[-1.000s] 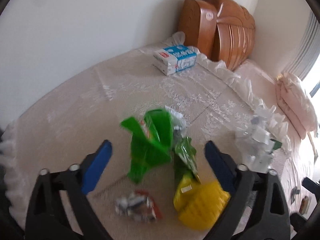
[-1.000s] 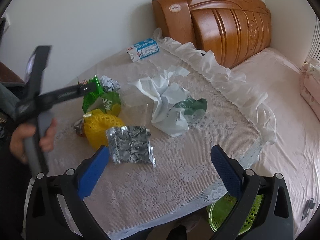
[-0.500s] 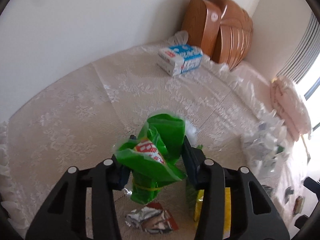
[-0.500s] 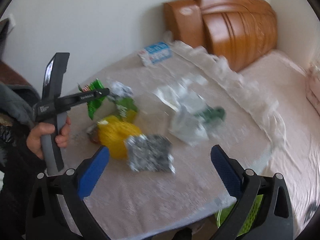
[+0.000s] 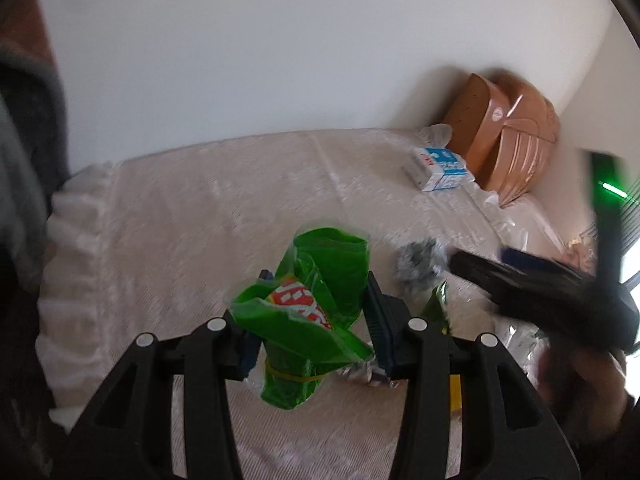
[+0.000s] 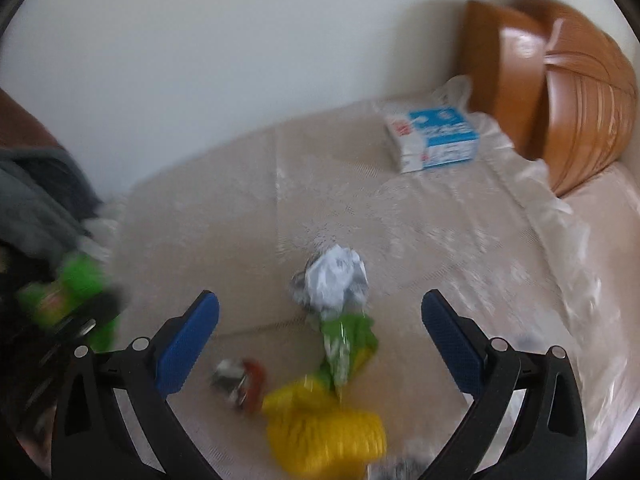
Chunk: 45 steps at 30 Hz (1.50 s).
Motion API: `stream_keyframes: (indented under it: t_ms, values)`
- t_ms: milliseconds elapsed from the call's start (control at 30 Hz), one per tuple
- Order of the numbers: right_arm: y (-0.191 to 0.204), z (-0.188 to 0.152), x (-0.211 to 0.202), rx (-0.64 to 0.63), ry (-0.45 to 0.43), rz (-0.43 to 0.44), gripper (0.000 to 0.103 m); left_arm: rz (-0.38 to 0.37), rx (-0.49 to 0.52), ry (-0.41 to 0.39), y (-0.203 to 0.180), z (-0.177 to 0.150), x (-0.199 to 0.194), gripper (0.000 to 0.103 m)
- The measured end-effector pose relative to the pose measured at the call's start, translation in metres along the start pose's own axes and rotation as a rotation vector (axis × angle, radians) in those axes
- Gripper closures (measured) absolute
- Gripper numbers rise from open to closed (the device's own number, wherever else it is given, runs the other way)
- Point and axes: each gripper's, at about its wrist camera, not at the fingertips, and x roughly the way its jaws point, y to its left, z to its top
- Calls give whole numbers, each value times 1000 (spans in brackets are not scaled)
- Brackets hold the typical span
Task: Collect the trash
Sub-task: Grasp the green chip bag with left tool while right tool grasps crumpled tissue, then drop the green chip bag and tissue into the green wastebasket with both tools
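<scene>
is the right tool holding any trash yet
No, the right tool is wide open over a crumpled paper ball and a yellow wrapper lying on the table.

Left gripper (image 5: 316,320): black plastic frame with triangular cut-outs, four silver round screw heads along the upper edge, and dark blue ribbed pads on the fingers (image 5: 376,320).

Right gripper (image 6: 320,332): same black frame with triangular cut-outs and silver screw heads; fingers (image 6: 186,346) carry bright blue textured pads.

A grey sleeve (image 6: 36,200) shows at far left, blurred.
</scene>
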Motion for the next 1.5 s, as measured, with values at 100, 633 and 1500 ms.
stream_keyframes:
  t_ms: [100, 633, 1500]
  values:
    - [10, 6, 35, -25, 63, -41, 3, 6, -5, 13, 4, -10, -3, 59]
    - [20, 24, 32, -23, -13, 16, 63, 12, 56, -10, -14, -13, -27, 59]
    - [-243, -370, -304, 656, -308, -351, 62, -611, 710, 153, -360, -166, -97, 59]
